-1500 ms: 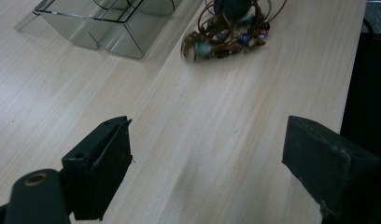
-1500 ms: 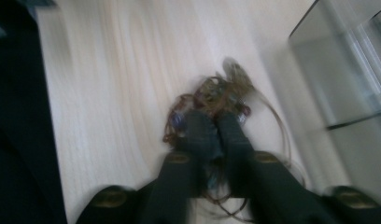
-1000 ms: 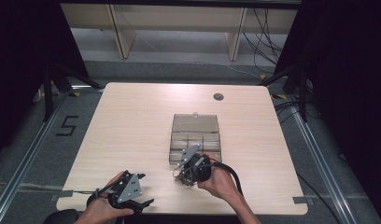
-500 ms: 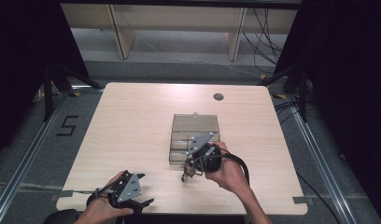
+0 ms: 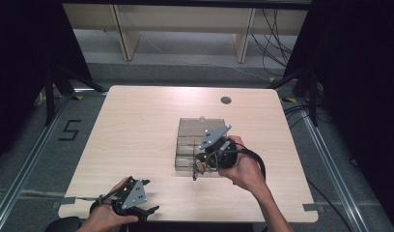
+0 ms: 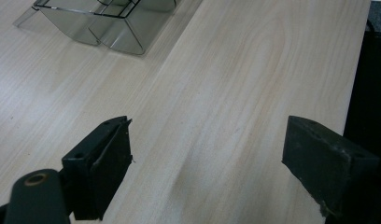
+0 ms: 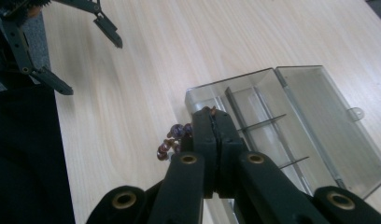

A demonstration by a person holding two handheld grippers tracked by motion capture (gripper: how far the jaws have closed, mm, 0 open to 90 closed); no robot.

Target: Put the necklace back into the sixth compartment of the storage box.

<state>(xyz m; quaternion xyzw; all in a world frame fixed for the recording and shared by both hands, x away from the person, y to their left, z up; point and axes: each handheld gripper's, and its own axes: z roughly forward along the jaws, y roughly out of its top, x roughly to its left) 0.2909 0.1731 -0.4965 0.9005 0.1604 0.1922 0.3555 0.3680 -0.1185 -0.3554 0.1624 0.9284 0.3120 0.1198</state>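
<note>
A clear plastic compartment box (image 5: 195, 131) with its lid open lies at the table's middle. My right gripper (image 5: 201, 166) hovers at the box's near end. It is shut on a short string of brown and purple beads (image 5: 195, 174). In the right gripper view the jaws (image 7: 215, 114) are pressed together and the beads (image 7: 172, 140) dangle to their left, beside the box (image 7: 296, 116). My left gripper (image 5: 150, 195) rests near the table's front edge, open. In the left gripper view its fingers (image 6: 104, 158) stand wide apart over bare wood, with the box's corner (image 6: 100, 28) far off.
The table's front edge (image 5: 185, 217) runs just below the left gripper. A round cable hole (image 5: 226, 100) sits near the far edge. Wooden shelving legs (image 5: 122, 34) stand beyond the table. Bare wood stretches left of the box.
My right gripper has moved a little right and away from the front edge, toward the box's near end, still carrying the beads. The left gripper has stayed put.
</note>
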